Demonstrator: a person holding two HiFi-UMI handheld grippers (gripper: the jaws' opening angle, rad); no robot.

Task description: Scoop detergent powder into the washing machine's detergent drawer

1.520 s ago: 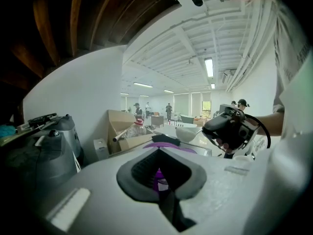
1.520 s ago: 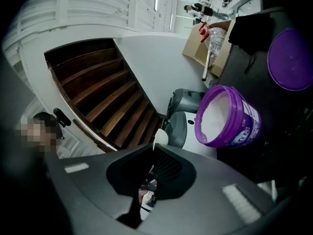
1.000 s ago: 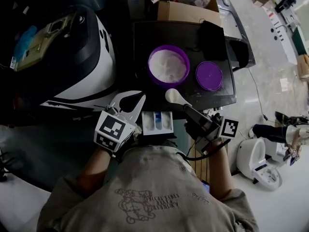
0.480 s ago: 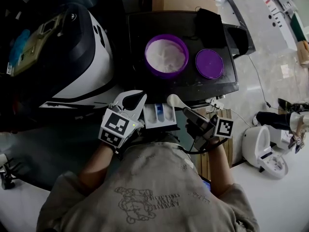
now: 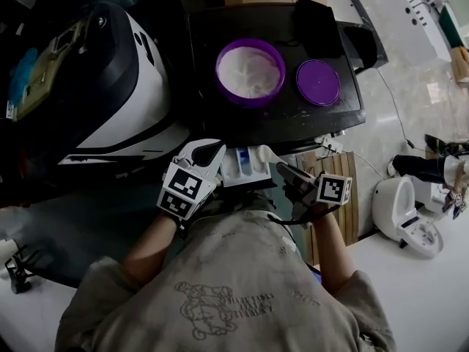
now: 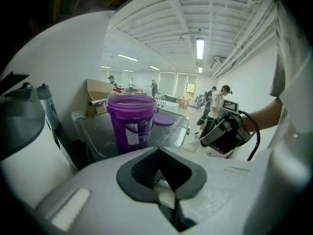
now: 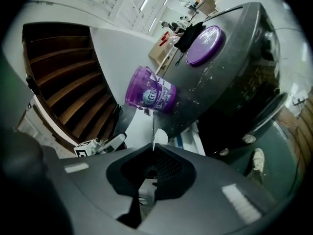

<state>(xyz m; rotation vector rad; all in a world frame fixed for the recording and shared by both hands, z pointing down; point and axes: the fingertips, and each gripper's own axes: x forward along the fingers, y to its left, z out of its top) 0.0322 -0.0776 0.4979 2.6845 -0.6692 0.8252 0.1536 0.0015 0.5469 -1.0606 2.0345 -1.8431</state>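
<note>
Right claw [image 5: 289, 174], clamped on the scoop [image 5: 262, 155], has lowered it to the detergent drawer [image 5: 240, 169] mid-frame; left claw [image 5: 211, 152] sits closed, empty. Tipping looks imminent.

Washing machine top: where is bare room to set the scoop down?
Bare: the strip of washing machine top in front of the purple bucket and purple lid, and the narrow strip left of the bucket. Crowded: the back right corner, under a black object, and the detergent drawer, flanked by the left gripper and the right gripper holding the scoop.
</note>
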